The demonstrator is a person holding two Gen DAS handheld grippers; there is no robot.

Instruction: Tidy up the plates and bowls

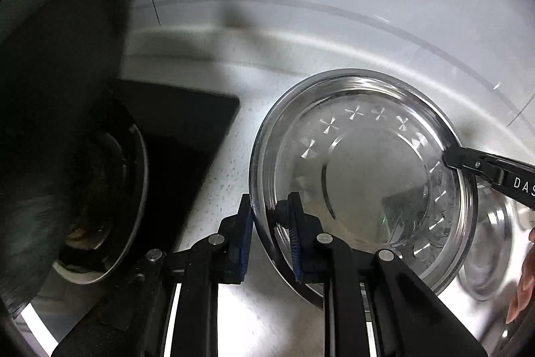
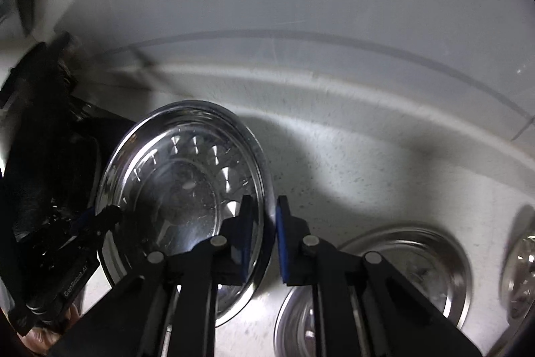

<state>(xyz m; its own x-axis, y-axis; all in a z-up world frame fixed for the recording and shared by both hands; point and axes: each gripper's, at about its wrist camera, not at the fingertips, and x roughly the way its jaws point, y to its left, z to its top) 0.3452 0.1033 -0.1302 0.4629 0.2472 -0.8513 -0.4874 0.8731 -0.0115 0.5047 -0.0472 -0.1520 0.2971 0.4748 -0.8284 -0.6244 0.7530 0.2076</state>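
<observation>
I had the L gripper [image 1: 269,235] clamped on the steel bowl [image 1: 362,176] rim; R gripper [image 2: 264,238] straddled the opposite rim, grip uncertain, above the counter [image 2: 351,176].

Left gripper [image 1: 269,233]: jaws closed on the near rim of the bowl [image 1: 364,176], one blue pad outside, one inside. Right gripper [image 2: 264,233]: jaws astride the opposite rim with a gap between the pads; whether they grip it cannot be told. Bare fingers [image 1: 521,280] show at the left view's right edge.
</observation>
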